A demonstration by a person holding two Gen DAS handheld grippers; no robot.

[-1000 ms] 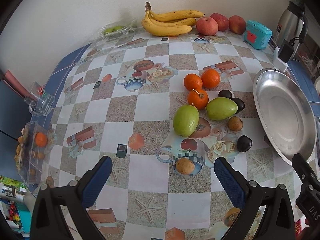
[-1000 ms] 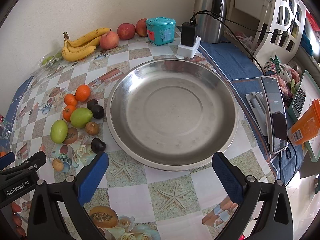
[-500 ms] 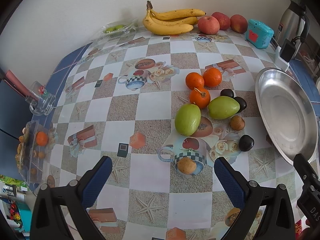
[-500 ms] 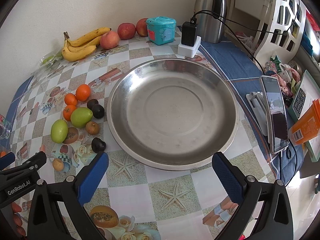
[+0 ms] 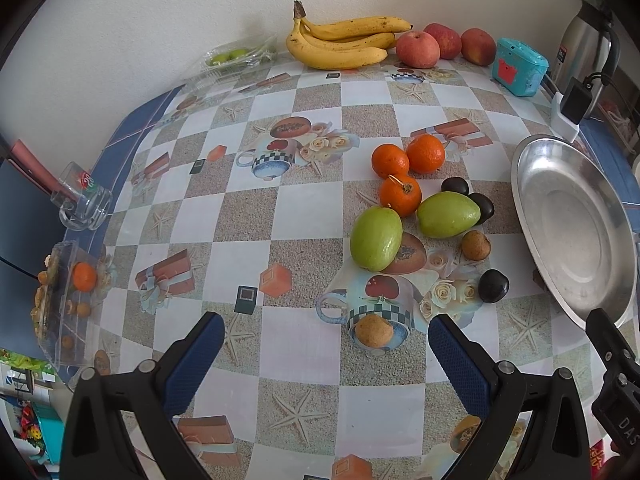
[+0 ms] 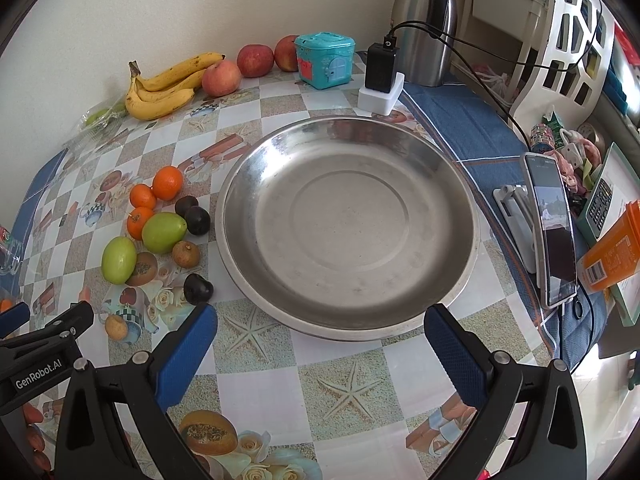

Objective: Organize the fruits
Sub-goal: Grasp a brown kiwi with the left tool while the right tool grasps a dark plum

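A cluster of fruit lies on the checkered tablecloth: three oranges, two green mangoes, dark plums and small brown fruits. The same cluster shows in the right wrist view. An empty steel plate sits to its right, also in the left wrist view. Bananas and apples lie by the wall. My left gripper is open and empty above the table in front of the cluster. My right gripper is open and empty before the plate.
A teal box, a charger block and a steel kettle stand at the back. A phone on a stand and an orange carton are right. A glass mug and a plastic tray sit at the left edge.
The left wrist view has shifted slightly, so the fruit sits a little lower and further right in frame. The right gripper has barely moved. Both grippers stay open.
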